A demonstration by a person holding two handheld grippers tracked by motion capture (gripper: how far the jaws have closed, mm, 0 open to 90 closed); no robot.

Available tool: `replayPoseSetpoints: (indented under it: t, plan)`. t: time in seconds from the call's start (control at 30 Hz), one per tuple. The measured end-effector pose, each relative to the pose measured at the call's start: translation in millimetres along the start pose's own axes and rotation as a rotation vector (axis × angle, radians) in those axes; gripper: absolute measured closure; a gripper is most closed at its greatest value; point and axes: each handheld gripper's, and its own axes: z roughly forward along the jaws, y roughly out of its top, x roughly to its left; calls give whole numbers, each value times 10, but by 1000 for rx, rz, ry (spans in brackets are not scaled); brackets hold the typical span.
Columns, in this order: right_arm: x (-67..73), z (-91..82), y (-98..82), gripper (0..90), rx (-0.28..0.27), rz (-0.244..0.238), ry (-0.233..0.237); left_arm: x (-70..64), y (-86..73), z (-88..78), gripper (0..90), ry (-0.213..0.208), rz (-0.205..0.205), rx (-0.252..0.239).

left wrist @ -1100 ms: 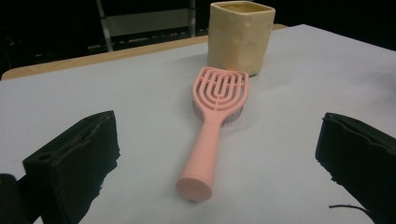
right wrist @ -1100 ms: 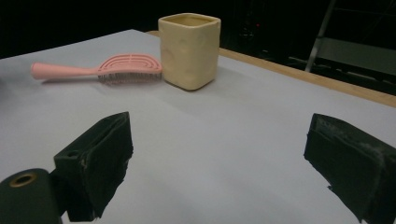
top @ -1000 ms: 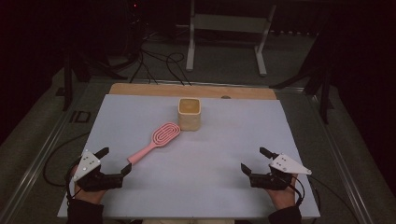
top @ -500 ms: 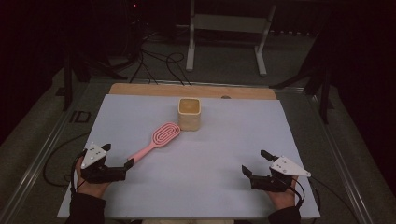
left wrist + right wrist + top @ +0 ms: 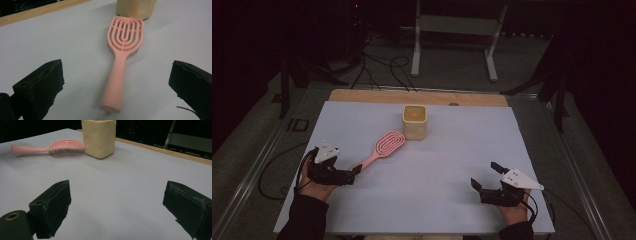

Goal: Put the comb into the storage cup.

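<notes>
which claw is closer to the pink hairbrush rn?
Left. The left claw sits open right at the handle end of the pink hairbrush, jaws either side of it, not touching. The right claw is open, far off across the table.

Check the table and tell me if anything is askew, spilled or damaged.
Nothing stands out. The pink brush lies flat on its bristles, slanted across the white mat, its head close by the upright cream cup. No spill or breakage shows. Both hand-held grippers, left and right, are open and hold nothing.
</notes>
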Motion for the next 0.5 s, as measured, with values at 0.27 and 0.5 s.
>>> replayPoseSetpoints:
  t: [0.27, 0.5]
  plan:
    - [0, 5, -14, 77, 6, 5, 0, -36, 139, 131, 6, -7, 40, 42]
    - [-3, 6, -16, 78, 10, 4, 3, -31, 223, 235, 10, -14, 75, 97]
